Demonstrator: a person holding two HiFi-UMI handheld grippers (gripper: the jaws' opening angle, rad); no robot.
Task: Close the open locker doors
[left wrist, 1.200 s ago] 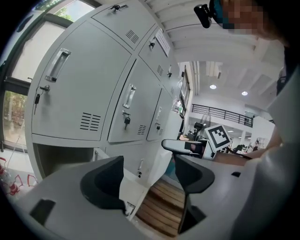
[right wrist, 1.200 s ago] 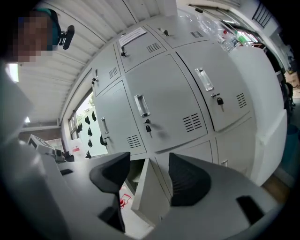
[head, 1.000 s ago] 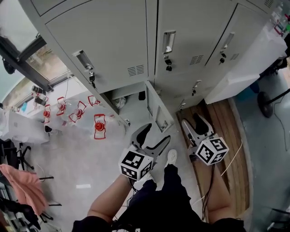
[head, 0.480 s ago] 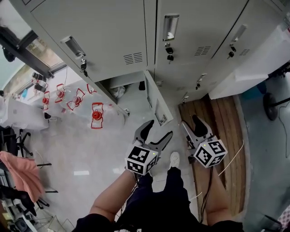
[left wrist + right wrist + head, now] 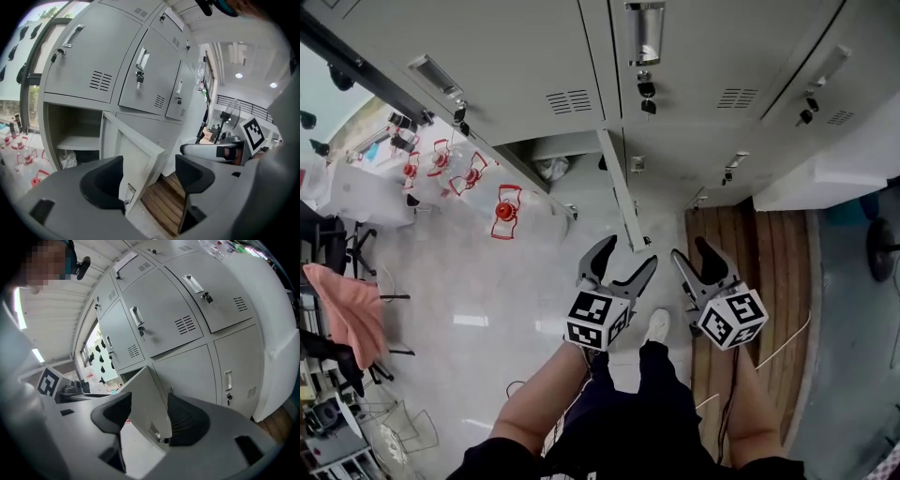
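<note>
Low before the grey lockers (image 5: 534, 75), I hold both tools side by side, aimed at the one open door (image 5: 623, 202) in the bottom row. It stands swung out, edge-on towards me over the pale floor (image 5: 487, 281), its free edge near both tools but touched by neither. My left tool (image 5: 626, 253) gapes wide, gripping nothing. My right tool (image 5: 691, 249), its jaws just narrowed a little, is likewise parted and empty. Neighbouring doors (image 5: 703, 56) are closed, keys (image 5: 646, 94) hanging in their locks.
</note>
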